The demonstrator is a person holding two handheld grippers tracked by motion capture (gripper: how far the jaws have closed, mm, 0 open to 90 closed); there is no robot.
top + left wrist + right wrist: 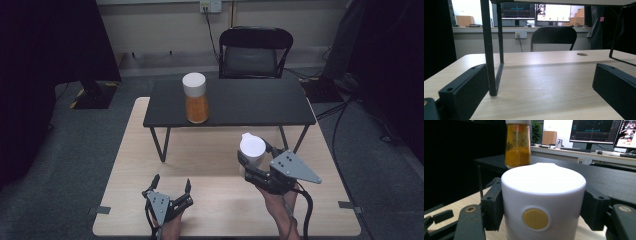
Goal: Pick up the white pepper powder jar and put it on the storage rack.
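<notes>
My right tongs are clamped on a white cylindrical plastic canister with a round yellow button on its side, one black jaw pressed to each flank of it; in the right gripper view the button faces me and both jaws touch the white wall. In the high view the canister stands upright at about four o'clock on the pale wooden bench, in front of the right legs of the low black metal-legged shelf table that stands across the bench's far half. I cannot tell whether its base touches the wood.

My left tongs sit at about seven o'clock on the bench, close to its near edge, spread wide with nothing between them. The left gripper view shows bare wood between the two jaws, and the shelf table's black leg stands just ahead of the left-hand jaw.

On the shelf table, toward eleven o'clock from the canister and well apart from it, stands a tall clear jar holding orange contents, capped by a white lid. Behind the bench, at twelve o'clock, is a black folding chair.
</notes>
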